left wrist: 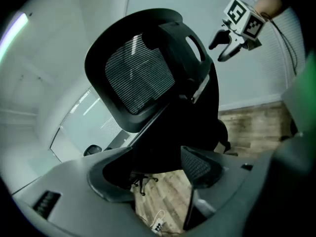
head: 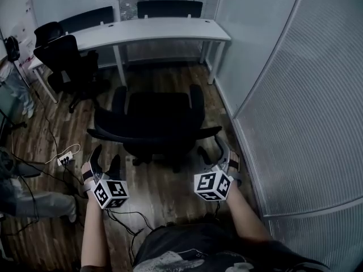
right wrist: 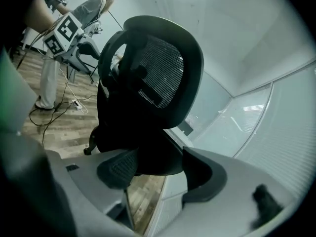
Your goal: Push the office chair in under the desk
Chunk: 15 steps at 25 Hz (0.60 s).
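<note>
Hovering wide open and empty, the left gripper [head: 106, 161] and right gripper [head: 213, 154] sit equally near the office chair [head: 156, 120], backrest towards them, desk [head: 153, 30] beyond at twelve o'clock.

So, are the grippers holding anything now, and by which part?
Nothing is held: the left gripper and the right gripper both stand open behind the office chair, pads gripping no part of it.

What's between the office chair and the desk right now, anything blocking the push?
Only bare wood floor, as the head view shows; nothing stands between the office chair and the desk.
</note>
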{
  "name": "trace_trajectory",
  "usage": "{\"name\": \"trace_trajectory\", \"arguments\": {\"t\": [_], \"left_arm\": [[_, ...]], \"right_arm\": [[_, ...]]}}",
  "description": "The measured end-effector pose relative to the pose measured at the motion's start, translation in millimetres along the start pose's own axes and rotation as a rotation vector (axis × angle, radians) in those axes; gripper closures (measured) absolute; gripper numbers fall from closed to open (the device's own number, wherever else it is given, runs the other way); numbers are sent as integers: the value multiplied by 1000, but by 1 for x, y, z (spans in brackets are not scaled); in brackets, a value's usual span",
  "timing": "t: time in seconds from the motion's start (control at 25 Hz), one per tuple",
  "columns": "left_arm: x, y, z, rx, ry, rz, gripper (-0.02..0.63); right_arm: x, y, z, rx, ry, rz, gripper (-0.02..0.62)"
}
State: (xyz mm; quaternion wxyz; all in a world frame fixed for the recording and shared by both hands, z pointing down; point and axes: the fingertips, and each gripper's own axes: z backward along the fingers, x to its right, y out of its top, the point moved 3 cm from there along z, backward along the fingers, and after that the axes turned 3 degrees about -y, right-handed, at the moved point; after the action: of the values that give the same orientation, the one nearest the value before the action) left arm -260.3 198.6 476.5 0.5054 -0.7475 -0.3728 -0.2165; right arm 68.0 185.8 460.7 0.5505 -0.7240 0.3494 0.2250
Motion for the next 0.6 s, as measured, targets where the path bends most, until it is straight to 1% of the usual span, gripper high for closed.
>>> {"name": "trace_trajectory", "arguments": {"t": [0.16,0.24,0.32,0.44,0.6], "left_arm": [[-13,-3,-16,-9,23,-131,294],[-17,-3,-24,-10,34,-202,289],[-19,-5,-35,-21,39,-254,288],[-27,-10,-47,-46,55,-302,288],[-37,-14,-58,-74,69,-324,288]], "right_arm": [[1,7,-6,-1,-34,54,334],[0,10,-11,4,-52,89,334],[-2,11,-18,6,-59,126,334],[-7,11,-25,3,-55,171,334],[-6,10,-29,6,-77,215,334]]}}
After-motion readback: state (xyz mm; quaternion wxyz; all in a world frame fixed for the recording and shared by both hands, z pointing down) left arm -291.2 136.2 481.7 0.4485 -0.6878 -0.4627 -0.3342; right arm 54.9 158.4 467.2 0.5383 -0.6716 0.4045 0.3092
